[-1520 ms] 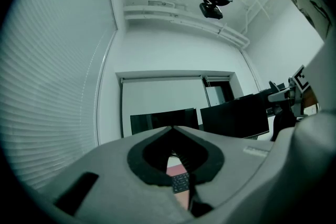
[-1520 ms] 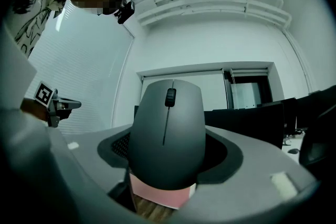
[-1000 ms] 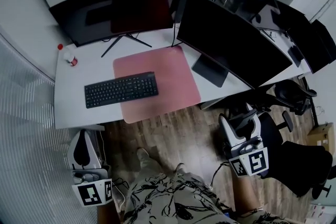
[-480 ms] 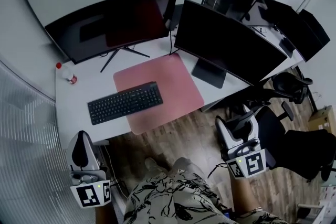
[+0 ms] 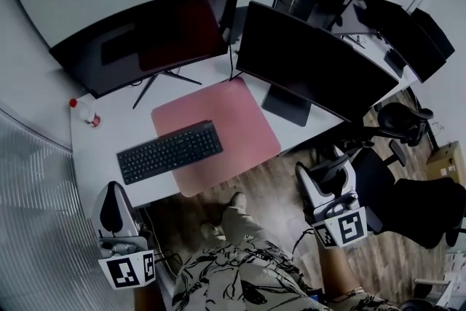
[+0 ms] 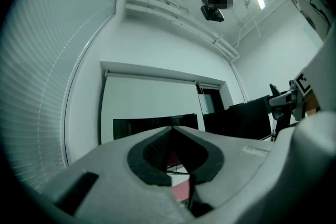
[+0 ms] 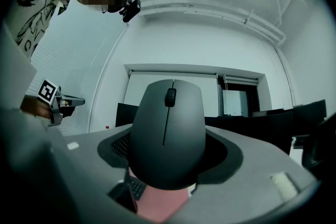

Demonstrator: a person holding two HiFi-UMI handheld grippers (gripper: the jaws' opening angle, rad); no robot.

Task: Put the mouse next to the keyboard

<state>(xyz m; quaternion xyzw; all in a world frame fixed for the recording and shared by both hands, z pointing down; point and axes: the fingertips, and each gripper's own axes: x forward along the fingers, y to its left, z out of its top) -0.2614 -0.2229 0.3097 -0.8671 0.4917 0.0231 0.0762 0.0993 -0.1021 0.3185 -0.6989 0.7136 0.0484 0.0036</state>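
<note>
Right tongs (image 7: 169, 140) clamped on mouse (image 7: 167, 123), its lower end hidden behind them, left tongs (image 6: 172, 136) closed, empty

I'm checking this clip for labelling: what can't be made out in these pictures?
Mouse: unseen in the head view, hidden within the right tool.
Keyboard: right gripper view, mostly behind the mouse.
Desk: left gripper view, mostly behind the shut left tool.
Bottle label: head view, too small.
</note>
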